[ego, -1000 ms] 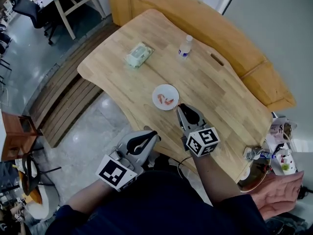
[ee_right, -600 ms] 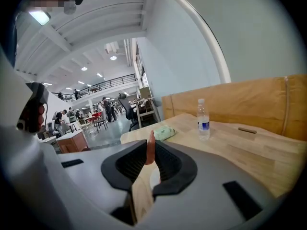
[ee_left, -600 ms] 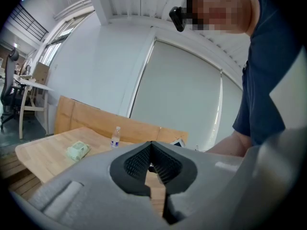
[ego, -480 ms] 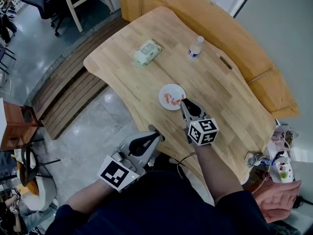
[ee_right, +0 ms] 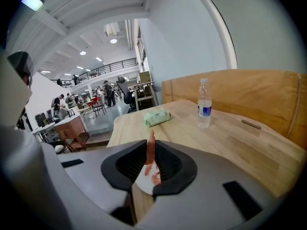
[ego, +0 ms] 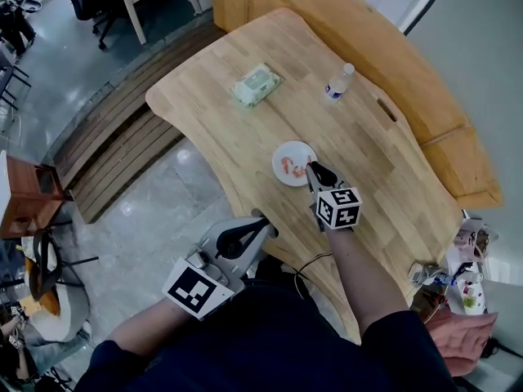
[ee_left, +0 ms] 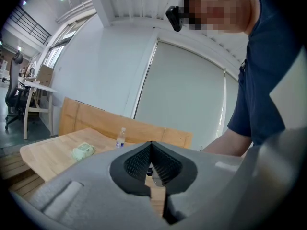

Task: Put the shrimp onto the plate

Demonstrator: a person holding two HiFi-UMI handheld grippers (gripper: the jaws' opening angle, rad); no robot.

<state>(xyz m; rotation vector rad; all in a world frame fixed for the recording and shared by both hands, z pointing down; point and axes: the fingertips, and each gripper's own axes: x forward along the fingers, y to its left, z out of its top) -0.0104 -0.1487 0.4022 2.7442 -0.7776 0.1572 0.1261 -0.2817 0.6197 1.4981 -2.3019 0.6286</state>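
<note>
Right claw [ego: 313, 168] pinches 1 shrimp [ee_right: 150, 150] just above the plate [ego: 285, 153]. Left claw [ego: 265, 225], jaws pressed together and empty, hangs off the desk [ego: 245, 129].

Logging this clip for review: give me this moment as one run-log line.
right gripper: shut on shrimp, over plate | plate: other shrimp on it | left gripper: shut, empty
</note>
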